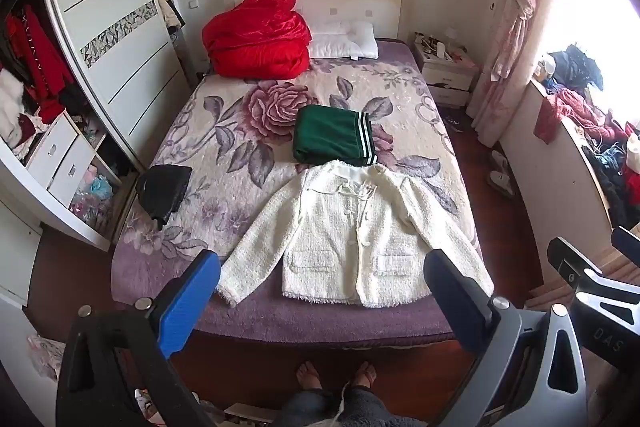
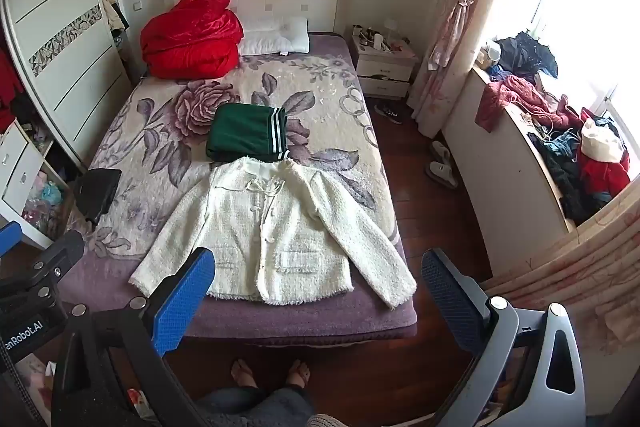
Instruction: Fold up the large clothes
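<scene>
Left wrist view: white jacket [image 1: 352,227] flat on floral bed [image 1: 224,131].

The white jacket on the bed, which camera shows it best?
The left wrist view: the white jacket lies near centre, only its sleeve ends touched by the fingers. In the right wrist view the white jacket is also spread flat, but a blue finger covers part of its hem.

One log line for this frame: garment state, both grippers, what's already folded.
white jacket flat, unfolded, bed foot | left gripper open, empty | right gripper open, empty | green garment folded behind jacket
</scene>
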